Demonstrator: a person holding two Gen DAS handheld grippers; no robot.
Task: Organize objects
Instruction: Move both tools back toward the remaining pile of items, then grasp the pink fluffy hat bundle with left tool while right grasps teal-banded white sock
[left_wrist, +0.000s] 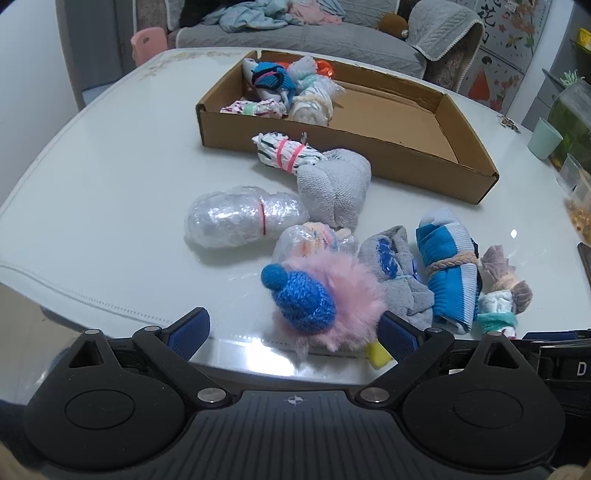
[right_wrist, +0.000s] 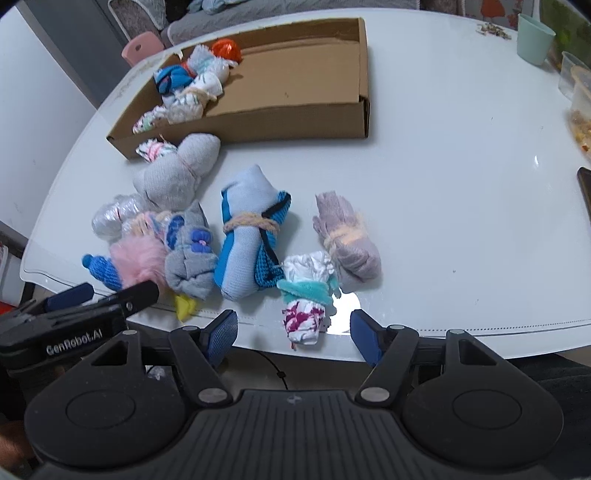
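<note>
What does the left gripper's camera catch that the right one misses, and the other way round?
Only the left view shows the sofa beyond the table and the whole clear plastic bundle. Only the right view shows the left gripper from outside and the table's bare right half. Both show the cardboard box, the blue sock roll and the pink pompom.

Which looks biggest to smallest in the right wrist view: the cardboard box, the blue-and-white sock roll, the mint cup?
1. cardboard box, by far the largest.
2. blue-and-white sock roll.
3. mint cup, though it stands farther from the camera, so its rank is unsure.
</note>
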